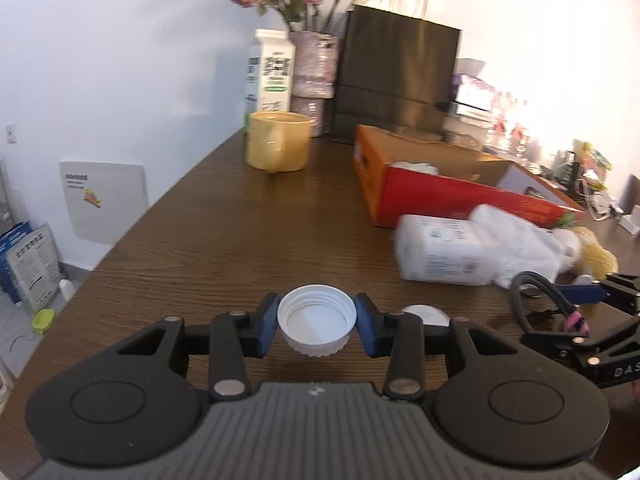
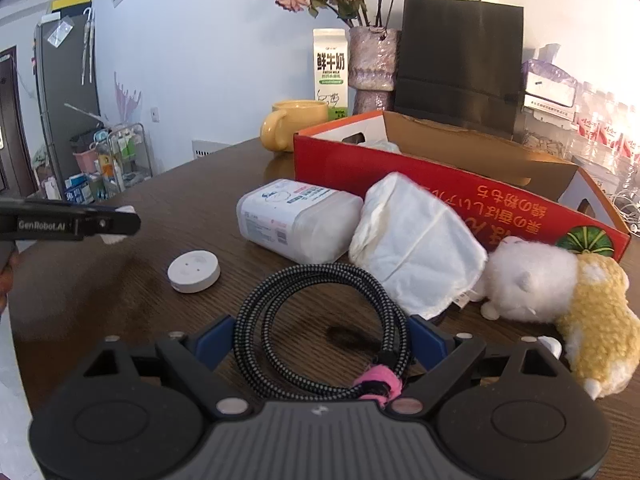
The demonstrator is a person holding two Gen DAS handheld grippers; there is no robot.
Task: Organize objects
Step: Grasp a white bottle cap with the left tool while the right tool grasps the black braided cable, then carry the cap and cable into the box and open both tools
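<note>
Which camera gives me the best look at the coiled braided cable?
The right wrist view: the coiled braided cable fills the foreground between the right gripper's fingers. The left wrist view catches only part of its loop at the right edge.

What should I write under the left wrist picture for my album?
Left gripper holding a white cap above a wooden table.

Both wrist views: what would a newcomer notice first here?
Likely the white screw cap pinched between the left gripper fingers, open side up above the wooden table. Next, the coiled braided cable between the right gripper fingers, before the red cardboard box.
</note>
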